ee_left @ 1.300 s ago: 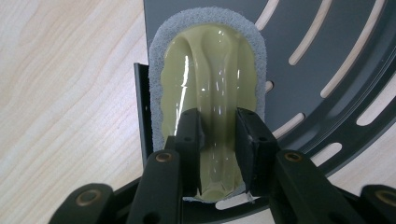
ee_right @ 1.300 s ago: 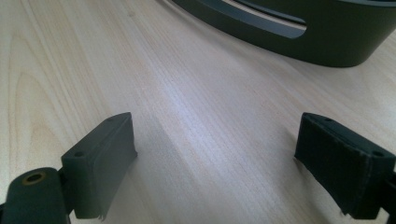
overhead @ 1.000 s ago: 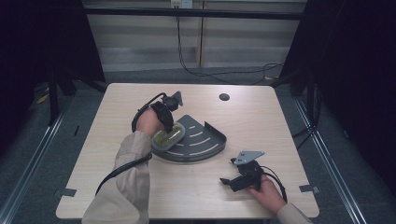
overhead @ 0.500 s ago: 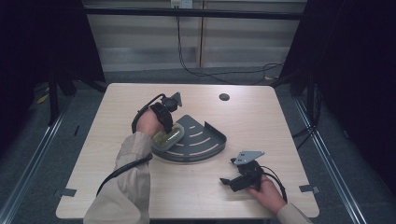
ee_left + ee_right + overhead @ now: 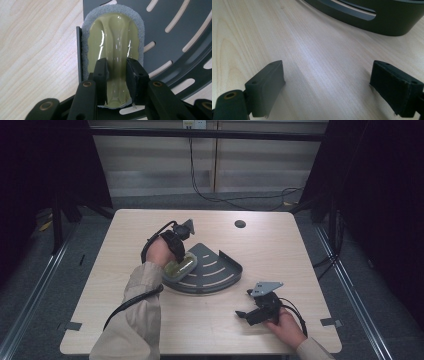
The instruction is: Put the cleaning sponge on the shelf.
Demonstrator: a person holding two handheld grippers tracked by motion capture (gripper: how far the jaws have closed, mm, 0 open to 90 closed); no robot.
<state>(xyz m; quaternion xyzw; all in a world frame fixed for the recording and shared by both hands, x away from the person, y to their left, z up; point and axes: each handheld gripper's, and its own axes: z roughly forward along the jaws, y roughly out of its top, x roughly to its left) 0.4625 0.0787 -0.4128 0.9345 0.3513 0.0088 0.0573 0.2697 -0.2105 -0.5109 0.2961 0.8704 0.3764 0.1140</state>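
Nothing has moved since a moment ago: both hands are in the same spots. On the left, the left gripper (image 5: 176, 251) has its two black jaws squeezed tight on the raised middle of a sponge (image 5: 115, 45). That sponge sticks out straight in front of the jaws, and it lies on the left edge of a dark grey rack (image 5: 175, 37) with long curved slots, which sits on the wooden table (image 5: 280, 245). No words or labels can be read on anything. It has a shiny yellow-green top with a soft grey fuzzy rim around it. Down near the front edge of the table, the right gripper (image 5: 250, 312) has its jaws wide apart with just bare wood between them.
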